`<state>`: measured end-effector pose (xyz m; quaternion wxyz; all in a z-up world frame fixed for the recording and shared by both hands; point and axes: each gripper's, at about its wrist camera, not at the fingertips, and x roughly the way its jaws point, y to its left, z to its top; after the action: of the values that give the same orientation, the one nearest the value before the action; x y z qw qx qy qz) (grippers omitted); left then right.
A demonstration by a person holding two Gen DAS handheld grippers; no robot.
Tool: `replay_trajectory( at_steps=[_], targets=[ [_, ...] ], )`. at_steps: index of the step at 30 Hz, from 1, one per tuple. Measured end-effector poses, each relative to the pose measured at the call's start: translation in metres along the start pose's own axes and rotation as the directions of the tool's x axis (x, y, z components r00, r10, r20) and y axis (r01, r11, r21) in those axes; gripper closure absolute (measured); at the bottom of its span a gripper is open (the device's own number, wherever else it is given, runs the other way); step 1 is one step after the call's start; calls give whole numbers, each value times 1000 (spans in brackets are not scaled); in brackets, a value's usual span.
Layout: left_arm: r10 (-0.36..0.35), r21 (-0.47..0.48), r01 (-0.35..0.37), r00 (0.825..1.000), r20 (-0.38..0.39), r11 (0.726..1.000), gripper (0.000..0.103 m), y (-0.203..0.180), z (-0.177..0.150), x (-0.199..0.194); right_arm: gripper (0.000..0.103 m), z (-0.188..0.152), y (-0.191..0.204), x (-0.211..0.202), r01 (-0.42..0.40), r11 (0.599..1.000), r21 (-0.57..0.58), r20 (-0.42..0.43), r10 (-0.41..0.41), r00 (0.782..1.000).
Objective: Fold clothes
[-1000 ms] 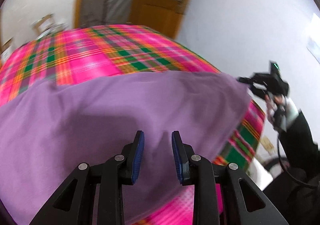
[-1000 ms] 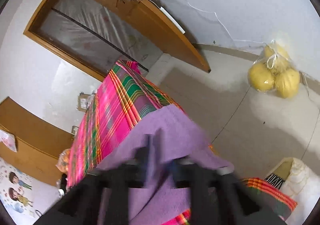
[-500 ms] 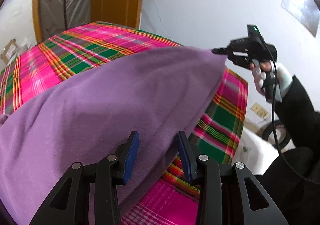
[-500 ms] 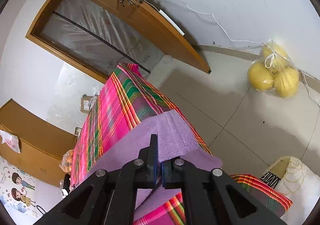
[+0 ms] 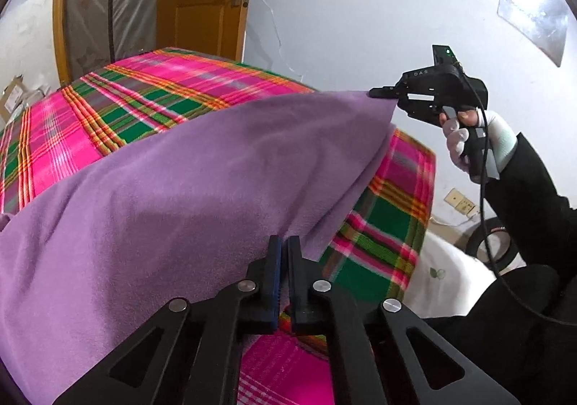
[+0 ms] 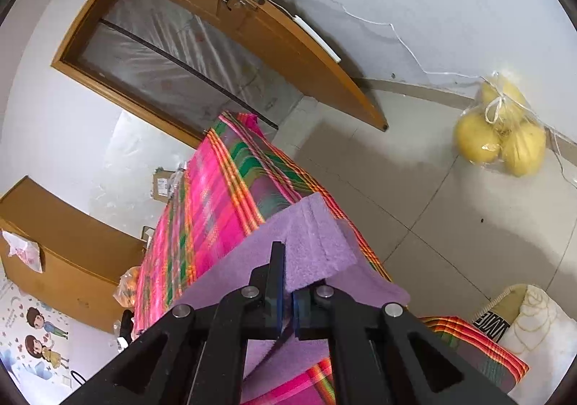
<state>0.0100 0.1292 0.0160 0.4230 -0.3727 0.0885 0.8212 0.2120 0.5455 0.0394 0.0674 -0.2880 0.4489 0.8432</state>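
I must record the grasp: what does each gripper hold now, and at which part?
Both hold the purple cloth. The left gripper, just closed, pinches its near edge; the right gripper pinches a raised corner.

Black sleeve (image 5: 533, 196), white glove (image 5: 499, 138).

Black right gripper (image 6: 285, 291) at bottom centre pinches purple fleece cloth's hemmed corner (image 6: 317, 242); pink-green plaid bedcover (image 6: 216, 196) runs mid-frame.
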Motion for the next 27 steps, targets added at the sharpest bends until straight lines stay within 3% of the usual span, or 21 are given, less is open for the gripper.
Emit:
replay_trajectory(
  at_steps=[3,8,14,19,22,24,25,27],
  targets=[
    [-18,7,17,1000,23,1000,101,-2,1,-10,100,-2,1,-12,-13,1000,-13,28,13,1000],
    [-50,-23,50,999,6,998,101,2,-6,-2,100,-15,-31,7,44,997,63,-27,-43,999],
    [-88,-58,87,996,-11,995,101,6,-9,3,95,-8,-41,8,60,995,75,-19,-59,998],
    [-141,-112,143,990,20,983,97,12,-8,-9,94,2,-52,8,93,992,88,-15,-92,996],
    [-126,-136,134,990,70,982,93,18,-6,-25,91,8,-62,2,144,985,99,-4,-145,989],
    [-85,-169,100,992,97,981,88,28,-7,-36,80,14,-68,-4,177,978,110,23,-181,983],
    [-66,-189,85,992,104,978,86,34,-8,-38,69,18,-68,-5,172,980,101,28,-176,984],
    [-30,-232,54,994,106,971,86,46,-9,-40,65,23,-62,0,138,989,55,3,-138,990]
  ],
)
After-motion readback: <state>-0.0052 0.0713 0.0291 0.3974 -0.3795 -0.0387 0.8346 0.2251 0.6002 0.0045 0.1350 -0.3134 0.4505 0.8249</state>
